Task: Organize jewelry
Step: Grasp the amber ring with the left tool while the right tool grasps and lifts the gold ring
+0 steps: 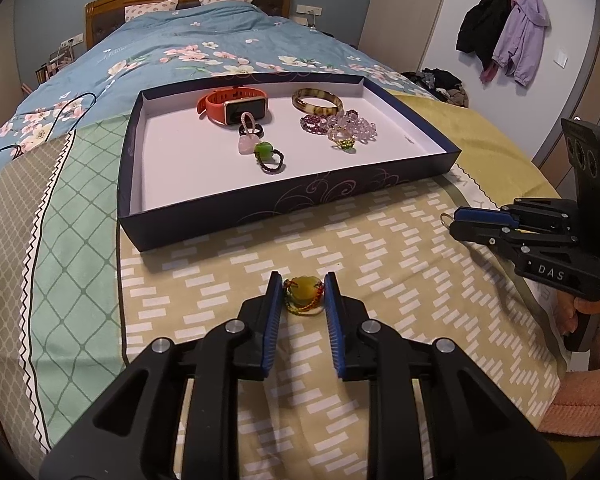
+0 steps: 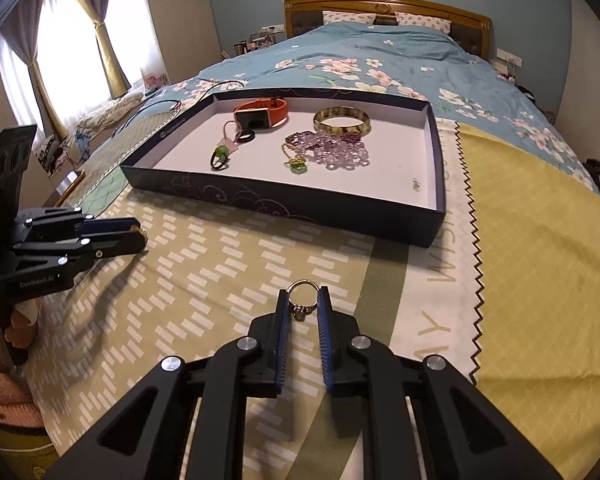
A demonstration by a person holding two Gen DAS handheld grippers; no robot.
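Note:
My left gripper (image 1: pixel 303 281) is shut on a yellow-green stone pendant on a braided cord (image 1: pixel 302 297), which rests on the patterned cloth. My right gripper (image 2: pixel 303 293) is shut on a silver ring with a small stone (image 2: pixel 302 289), held just above the cloth. From the left wrist the right gripper (image 1: pixel 459 221) shows at the right with the ring (image 1: pixel 445 219) at its tip. The left gripper (image 2: pixel 139 233) appears at the left in the right wrist view. Beyond both lies a dark blue tray (image 1: pixel 284 200) (image 2: pixel 260 199) with an orange watch (image 1: pixel 228 105), a brown bangle (image 1: pixel 317 100) and purple bead bracelets (image 1: pixel 340 124).
The tray also holds a green bead ring (image 1: pixel 269 156), a pink pendant (image 1: pixel 247 142) and a black ring (image 1: pixel 256 131). A blue floral quilt (image 1: pixel 204 40) covers the bed behind, with a black cable (image 1: pixel 60 112) at its left. A yellow cloth (image 2: pixel 532 240) lies at the right. Coats (image 1: pixel 512 36) hang on the wall.

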